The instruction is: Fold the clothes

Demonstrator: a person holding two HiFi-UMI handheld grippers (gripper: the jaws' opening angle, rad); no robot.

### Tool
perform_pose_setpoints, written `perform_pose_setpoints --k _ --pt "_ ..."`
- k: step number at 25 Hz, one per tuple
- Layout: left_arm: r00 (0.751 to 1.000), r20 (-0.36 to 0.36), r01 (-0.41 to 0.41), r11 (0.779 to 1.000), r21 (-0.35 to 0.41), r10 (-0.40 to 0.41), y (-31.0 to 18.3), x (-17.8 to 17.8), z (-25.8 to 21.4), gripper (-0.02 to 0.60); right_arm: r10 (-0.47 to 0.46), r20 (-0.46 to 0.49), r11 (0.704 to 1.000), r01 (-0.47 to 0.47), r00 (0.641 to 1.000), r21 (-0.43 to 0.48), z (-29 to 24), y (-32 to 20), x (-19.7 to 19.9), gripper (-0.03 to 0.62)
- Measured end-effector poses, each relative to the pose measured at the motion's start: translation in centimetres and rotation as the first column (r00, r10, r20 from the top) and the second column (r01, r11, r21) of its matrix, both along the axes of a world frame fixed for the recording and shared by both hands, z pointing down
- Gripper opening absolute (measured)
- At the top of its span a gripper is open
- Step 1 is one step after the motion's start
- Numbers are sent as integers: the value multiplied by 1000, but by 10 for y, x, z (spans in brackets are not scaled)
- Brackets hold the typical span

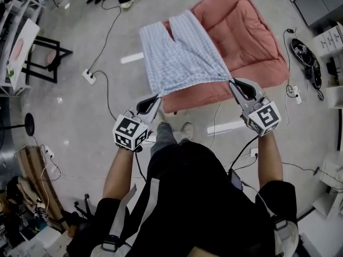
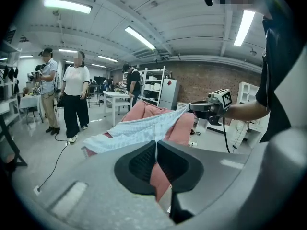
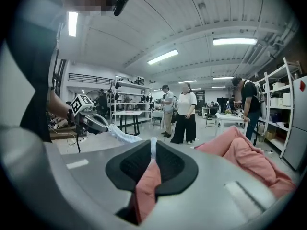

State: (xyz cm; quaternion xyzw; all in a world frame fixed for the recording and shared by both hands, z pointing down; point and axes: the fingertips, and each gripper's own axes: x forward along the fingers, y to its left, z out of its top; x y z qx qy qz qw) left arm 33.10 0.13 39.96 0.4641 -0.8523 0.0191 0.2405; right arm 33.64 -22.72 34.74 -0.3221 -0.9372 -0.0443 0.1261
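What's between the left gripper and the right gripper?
The near edge of the blue checked garment, stretched from left gripper to right gripper, both shut on it, with the pink cushion beneath. Clearest in the head view.

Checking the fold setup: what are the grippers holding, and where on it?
Both are shut on the light blue checked shorts: the left gripper pinches its near left corner, the right gripper its near right corner.

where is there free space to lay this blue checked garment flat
The right half of the pink cushion, beside the blue checked garment, is bare. So is the grey floor between the power strip and the left gripper. Crowded: cables and boxes along the right edge.
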Motion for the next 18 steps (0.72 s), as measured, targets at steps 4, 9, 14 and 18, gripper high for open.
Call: perform_pose_setpoints --k 4,9,14,18 --pt "1000 -28 -13 1000 -20 12 -3 14 20 14 -30 -39 996 33 999 86 23 -3 17 35" --pt "995 -77 -64 995 -80 58 -8 39 58 14 -48 -125 976 73 991 204 71 -9 42 35" --pt "990 -111 -97 985 -141 82 -7 51 92 14 -43 -194 971 87 980 223 105 -5 52 35" --pt "987 -149 -81 984 -158 58 -2 59 112 14 -65 -245 954 132 967 269 131 2 64 35"
